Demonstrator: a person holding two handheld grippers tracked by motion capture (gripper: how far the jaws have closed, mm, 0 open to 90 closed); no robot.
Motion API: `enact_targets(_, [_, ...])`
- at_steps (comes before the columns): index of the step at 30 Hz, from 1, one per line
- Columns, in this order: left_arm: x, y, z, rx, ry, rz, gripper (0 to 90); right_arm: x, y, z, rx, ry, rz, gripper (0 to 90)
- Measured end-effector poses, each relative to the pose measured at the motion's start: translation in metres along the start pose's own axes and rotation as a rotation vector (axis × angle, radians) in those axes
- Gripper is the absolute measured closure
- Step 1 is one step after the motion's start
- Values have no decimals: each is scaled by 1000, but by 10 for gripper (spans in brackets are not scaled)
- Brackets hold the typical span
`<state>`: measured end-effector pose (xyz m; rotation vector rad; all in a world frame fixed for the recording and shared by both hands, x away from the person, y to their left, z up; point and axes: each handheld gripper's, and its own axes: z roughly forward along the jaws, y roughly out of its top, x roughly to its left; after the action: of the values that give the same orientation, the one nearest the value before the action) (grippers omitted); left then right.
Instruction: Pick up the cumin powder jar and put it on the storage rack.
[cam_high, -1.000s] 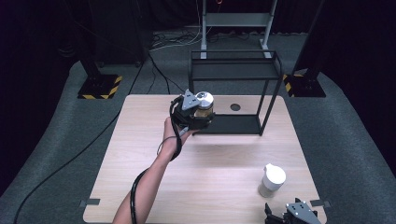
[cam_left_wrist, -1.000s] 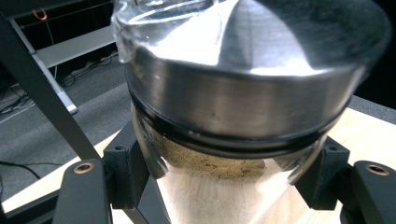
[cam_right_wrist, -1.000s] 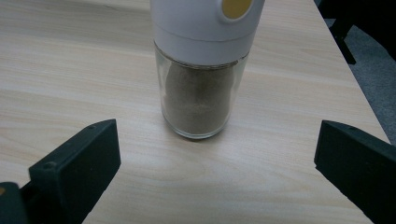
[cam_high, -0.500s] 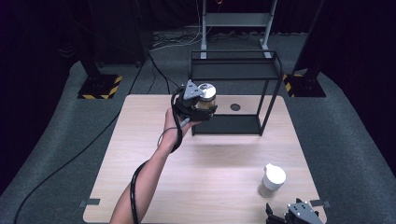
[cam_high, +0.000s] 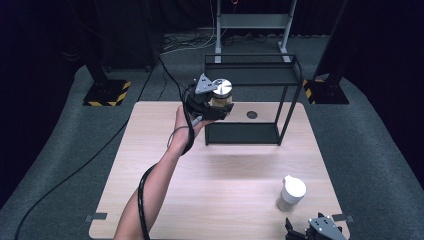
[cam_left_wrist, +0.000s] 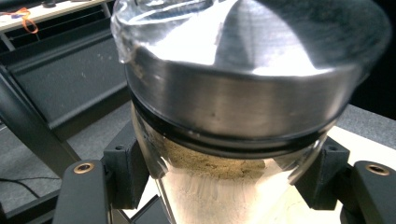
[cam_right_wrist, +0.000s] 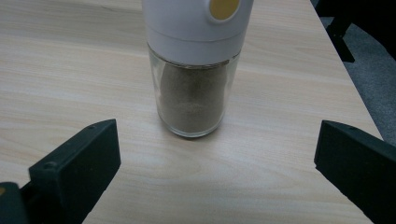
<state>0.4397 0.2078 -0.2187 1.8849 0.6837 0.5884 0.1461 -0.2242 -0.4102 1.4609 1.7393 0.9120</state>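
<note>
Left gripper (cam_high: 214, 105) clamped on jar (cam_high: 220, 94), held aloft upper centre, beside rack (cam_high: 290, 100) top. Right gripper (cam_high: 315, 231) jaws apart, bottom right, near shaker (cam_high: 291, 193). Risk: jar clips rack bar, slips, drops.

High view above the table (cam_high: 165, 200); two close tongs-mounted views along black jaws.

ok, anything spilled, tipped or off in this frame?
Nothing stands out. The left gripper holds the metal-lidded jar upright in the air beside the black rack, with no spill visible. The white-capped shaker stands upright on the table in front of the open right gripper.
</note>
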Motion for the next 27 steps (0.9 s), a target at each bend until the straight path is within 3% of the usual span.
enact_targets(16, [17, 39, -10, -10, -45, -9, 303, 0, 0, 1, 5, 2, -2, 0])
enact_targets(27, [28, 64, -9, 3, -29, -17, 303, 0, 0, 1, 3, 1, -1, 0])
